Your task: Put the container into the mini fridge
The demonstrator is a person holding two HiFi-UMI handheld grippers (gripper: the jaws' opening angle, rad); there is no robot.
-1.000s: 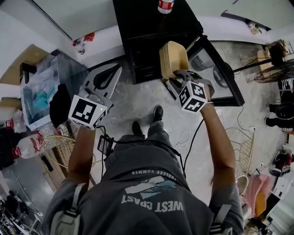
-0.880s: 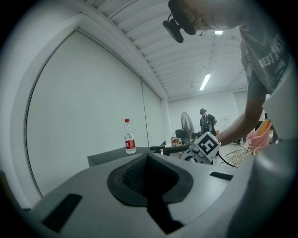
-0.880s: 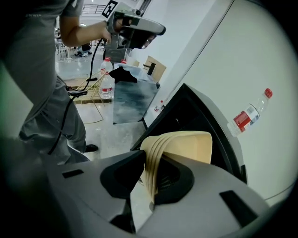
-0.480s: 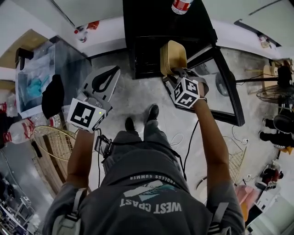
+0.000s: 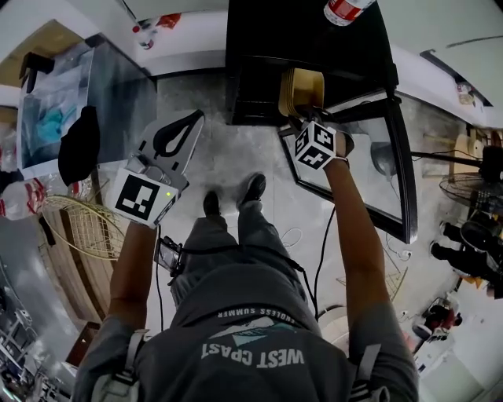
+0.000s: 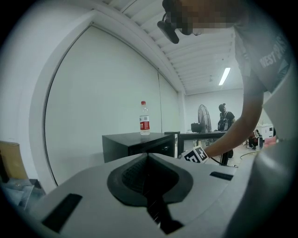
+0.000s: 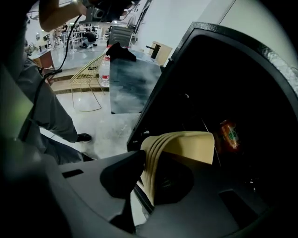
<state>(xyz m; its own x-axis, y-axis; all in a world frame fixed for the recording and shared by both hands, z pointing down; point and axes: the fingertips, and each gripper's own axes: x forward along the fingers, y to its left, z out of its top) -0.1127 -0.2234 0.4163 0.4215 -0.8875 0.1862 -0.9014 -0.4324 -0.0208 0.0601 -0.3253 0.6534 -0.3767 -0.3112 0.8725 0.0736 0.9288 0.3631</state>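
The tan ribbed container stands on edge at the mouth of the black mini fridge, with my right gripper shut on its near rim. In the right gripper view the container sits between the jaws of the right gripper, and the dark fridge interior lies just behind it, with a red can inside. My left gripper hangs to the left over the floor, shut and holding nothing. The left gripper view shows the left gripper and, beyond it, the fridge.
The fridge's glass door stands open to the right of my right arm. A water bottle stands on the fridge top. A grey cabinet and a wire basket are at the left. A person stands far off by a fan.
The person has stepped closer to the fridge. My right gripper has carried the container forward to the fridge opening. The left gripper has stayed shut at the left.
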